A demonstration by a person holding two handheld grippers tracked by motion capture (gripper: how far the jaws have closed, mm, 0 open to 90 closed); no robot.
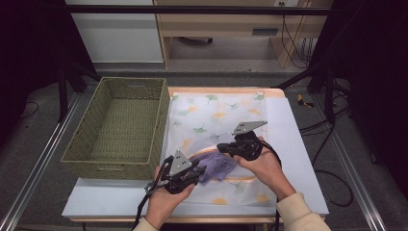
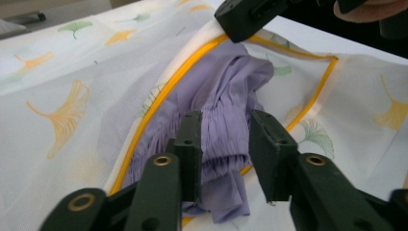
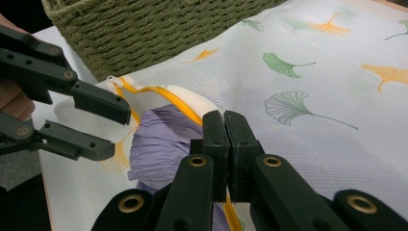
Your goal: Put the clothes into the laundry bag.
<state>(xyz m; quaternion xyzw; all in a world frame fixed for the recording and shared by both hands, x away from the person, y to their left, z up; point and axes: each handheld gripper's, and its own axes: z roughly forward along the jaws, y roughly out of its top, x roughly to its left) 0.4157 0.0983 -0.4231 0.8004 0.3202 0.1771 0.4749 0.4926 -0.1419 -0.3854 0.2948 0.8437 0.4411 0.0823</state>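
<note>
The right gripper (image 3: 225, 120) is clamping the yellow-trimmed edge (image 3: 185, 108) of a mesh bag (image 1: 226, 113) and holding it up off the bench (image 1: 298, 159), its jaws pressed together with the edge pinched between them. The bag, white with a fan-leaf print, is lying flat on the bench, stretching away beyond both grippers.

A purple cloth (image 2: 226, 101) is sitting in the bag's mouth, just under the lifted edge and right beside the right gripper's tips. It is bunched and pleated, part of it inside the bag and part spilling out toward the left gripper (image 2: 226, 144).

The left gripper is facing the right one across the opening. Its jaws are standing apart, one on each side of the cloth's gathered fold; the near jaw is lying against the fabric, while the other is showing a gap, so the cloth is between them but not squeezed. In the right gripper view those jaws are also showing spread, pointing in at the cloth.

A hand (image 1: 262, 166) is wrapping each gripper. A wicker basket (image 1: 120, 125) is sitting beyond the left gripper, just beside the bag.
</note>
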